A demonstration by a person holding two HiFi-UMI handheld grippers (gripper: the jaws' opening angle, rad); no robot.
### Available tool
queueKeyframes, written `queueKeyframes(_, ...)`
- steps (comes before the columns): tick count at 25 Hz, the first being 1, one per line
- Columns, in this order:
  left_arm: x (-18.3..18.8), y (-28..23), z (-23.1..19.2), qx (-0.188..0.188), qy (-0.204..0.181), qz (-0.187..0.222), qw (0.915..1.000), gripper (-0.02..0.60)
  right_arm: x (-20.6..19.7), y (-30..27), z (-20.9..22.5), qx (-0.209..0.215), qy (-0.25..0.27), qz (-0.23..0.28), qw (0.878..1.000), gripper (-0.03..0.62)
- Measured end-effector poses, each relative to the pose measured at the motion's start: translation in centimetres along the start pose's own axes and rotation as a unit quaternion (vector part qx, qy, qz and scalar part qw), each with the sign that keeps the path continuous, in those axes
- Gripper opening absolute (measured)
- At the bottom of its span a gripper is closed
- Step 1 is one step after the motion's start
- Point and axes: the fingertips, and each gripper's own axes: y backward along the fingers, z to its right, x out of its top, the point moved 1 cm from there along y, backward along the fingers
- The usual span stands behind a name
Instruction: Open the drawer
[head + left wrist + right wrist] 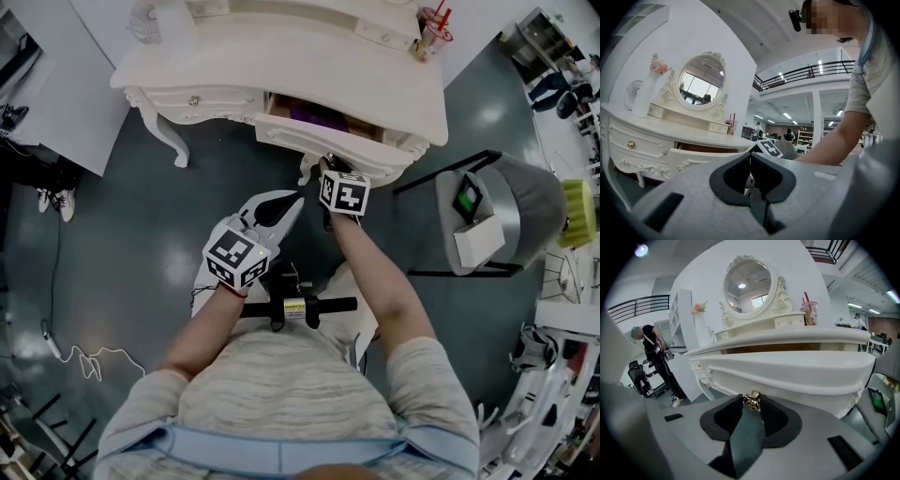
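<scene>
Furniture filled my feeds: a white, carved wooden dressing table (375, 80) with a round mirror stood ahead of me. Its shallow white curved-front drawer (309, 134), under the right part of the top, stood partly pulled out, with something purple showing inside. I judged it light but stiff, likely to bind if dragged crooked, so a straight, level pull suited it. The left gripper (750, 157) hung back from the table, its dark pads pressed together on nothing. The right gripper (752, 405) pinched the small ornate brass knob (752, 399) at the middle of the drawer front, one pad on either side. That knob looked the only sound handhold. Being small, smooth metal, it could slip from a loose pinch.
</scene>
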Motion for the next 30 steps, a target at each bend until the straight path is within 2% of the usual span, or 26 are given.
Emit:
queueKeyframes(12, -0.2, 0.0, 0.0, 0.005, -0.003, -0.006, 1.0, 0.014, -3.1, 4.0, -2.2, 0.063, 0.029, -0.018, 0.997, 0.109)
queueKeyframes(30, -0.4, 0.0, 0.3, 0.004, -0.009, -0.009, 0.9999, 0.015, -6.6, 8.3, -4.6, 0.094, 0.076, -0.02, 0.992, 0.098)
